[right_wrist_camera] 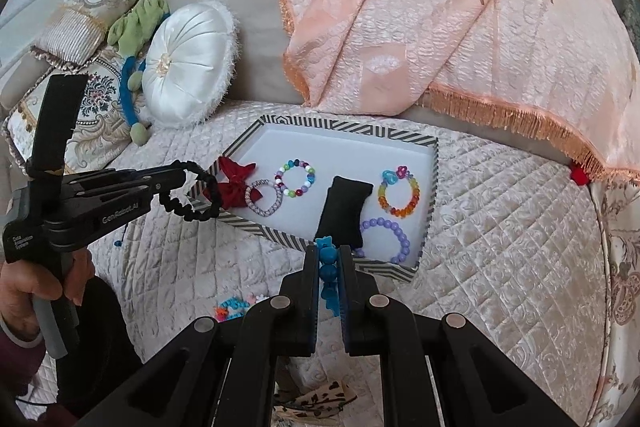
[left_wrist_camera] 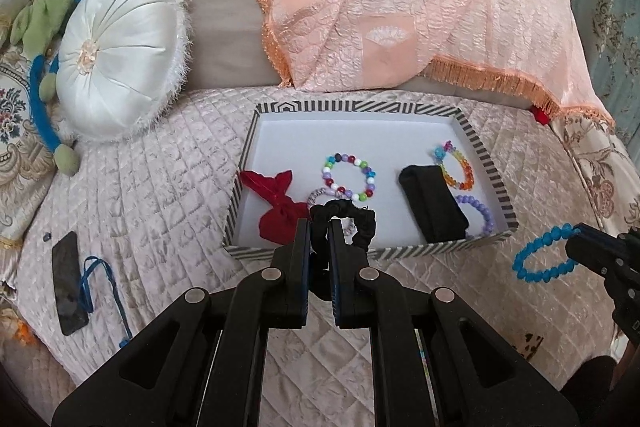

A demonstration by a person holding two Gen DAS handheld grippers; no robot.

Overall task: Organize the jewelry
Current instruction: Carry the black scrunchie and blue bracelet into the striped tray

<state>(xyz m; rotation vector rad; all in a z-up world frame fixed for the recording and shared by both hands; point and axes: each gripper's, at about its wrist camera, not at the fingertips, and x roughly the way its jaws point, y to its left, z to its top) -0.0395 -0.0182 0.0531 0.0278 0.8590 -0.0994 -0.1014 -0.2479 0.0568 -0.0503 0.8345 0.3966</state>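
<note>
Black scrunchie [left_wrist_camera: 344, 223] clamped in left tongs [left_wrist_camera: 319, 227], held over near edge of striped tray [left_wrist_camera: 486, 157]. Blue bead bracelet [left_wrist_camera: 540, 259] clamped in right tongs [right_wrist_camera: 329, 259], just outside tray. In tray: red bow [left_wrist_camera: 280, 205], multicolour bracelet [left_wrist_camera: 348, 175], rainbow bracelet [left_wrist_camera: 456, 167], purple bracelet [left_wrist_camera: 480, 213], black pad [left_wrist_camera: 434, 207]. Quilted bedspread [left_wrist_camera: 160, 187] beneath; white round cushion [left_wrist_camera: 120, 55] beyond.

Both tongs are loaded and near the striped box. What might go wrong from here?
1. The black scrunchie hangs over the box's crowded near end and could land on the silver bracelet.
2. The blue bead bracelet is pinched at one edge by the right tongs and may swing or slip out.
</note>
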